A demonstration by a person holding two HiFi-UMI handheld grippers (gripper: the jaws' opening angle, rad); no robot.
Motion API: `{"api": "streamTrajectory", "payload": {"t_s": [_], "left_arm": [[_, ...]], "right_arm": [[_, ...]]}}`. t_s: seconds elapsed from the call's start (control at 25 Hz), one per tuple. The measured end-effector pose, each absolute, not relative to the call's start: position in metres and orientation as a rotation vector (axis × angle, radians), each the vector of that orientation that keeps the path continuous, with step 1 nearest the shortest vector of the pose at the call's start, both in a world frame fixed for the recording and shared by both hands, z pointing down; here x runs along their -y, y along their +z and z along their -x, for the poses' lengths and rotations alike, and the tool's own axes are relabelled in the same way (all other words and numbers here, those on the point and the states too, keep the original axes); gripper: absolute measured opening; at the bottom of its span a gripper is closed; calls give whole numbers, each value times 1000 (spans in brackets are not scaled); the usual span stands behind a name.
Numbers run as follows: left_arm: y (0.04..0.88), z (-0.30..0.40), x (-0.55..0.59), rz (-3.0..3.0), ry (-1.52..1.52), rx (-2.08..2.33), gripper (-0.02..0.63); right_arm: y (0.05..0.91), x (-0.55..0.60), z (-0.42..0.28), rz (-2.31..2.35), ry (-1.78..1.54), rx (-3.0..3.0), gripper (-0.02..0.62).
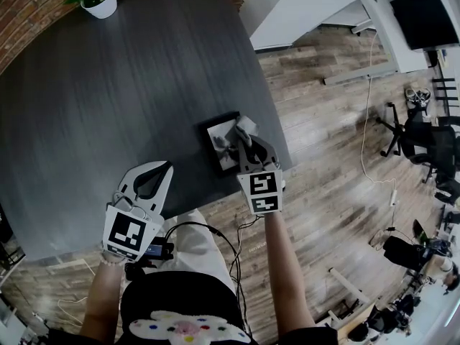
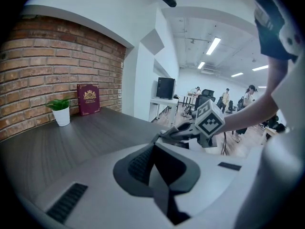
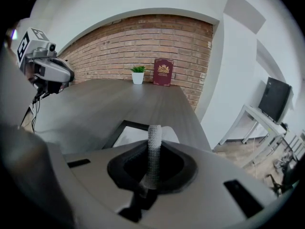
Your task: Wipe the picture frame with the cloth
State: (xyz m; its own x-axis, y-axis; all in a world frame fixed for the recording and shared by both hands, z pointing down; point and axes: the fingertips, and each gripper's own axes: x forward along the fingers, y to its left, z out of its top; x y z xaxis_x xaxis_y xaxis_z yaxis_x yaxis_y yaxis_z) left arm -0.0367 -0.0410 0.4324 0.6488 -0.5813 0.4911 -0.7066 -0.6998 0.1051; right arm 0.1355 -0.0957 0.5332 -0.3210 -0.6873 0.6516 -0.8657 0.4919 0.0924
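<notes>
The right hand-held gripper [image 1: 241, 138] holds a cloth [image 1: 243, 126] on the picture frame [image 1: 216, 146]. The left hand-held gripper [image 1: 165, 167] hangs nearby.

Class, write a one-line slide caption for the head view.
Right gripper holds the cloth over the picture frame on the table; left gripper shut.

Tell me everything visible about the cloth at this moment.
The cloth is pale grey-white with a knit-like texture and looks soft. A narrow upright fold of it is pinched in the right gripper, whose fingers are shut on it. The rest bunches over the black picture frame, which lies flat near the dark table's edge. Contact looks likely.
</notes>
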Motion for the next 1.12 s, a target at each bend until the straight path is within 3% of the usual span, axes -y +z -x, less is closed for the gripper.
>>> {"api": "streamTrajectory", "payload": {"t_s": [0.36, 1.12], "left_arm": [[433, 36, 40, -2577, 629, 1032, 9], [433, 25, 34, -2613, 639, 957, 9]], "right_arm": [[530, 115, -134, -1306, 372, 2113, 25], [536, 31, -183, -1403, 489, 1984, 26]]}}
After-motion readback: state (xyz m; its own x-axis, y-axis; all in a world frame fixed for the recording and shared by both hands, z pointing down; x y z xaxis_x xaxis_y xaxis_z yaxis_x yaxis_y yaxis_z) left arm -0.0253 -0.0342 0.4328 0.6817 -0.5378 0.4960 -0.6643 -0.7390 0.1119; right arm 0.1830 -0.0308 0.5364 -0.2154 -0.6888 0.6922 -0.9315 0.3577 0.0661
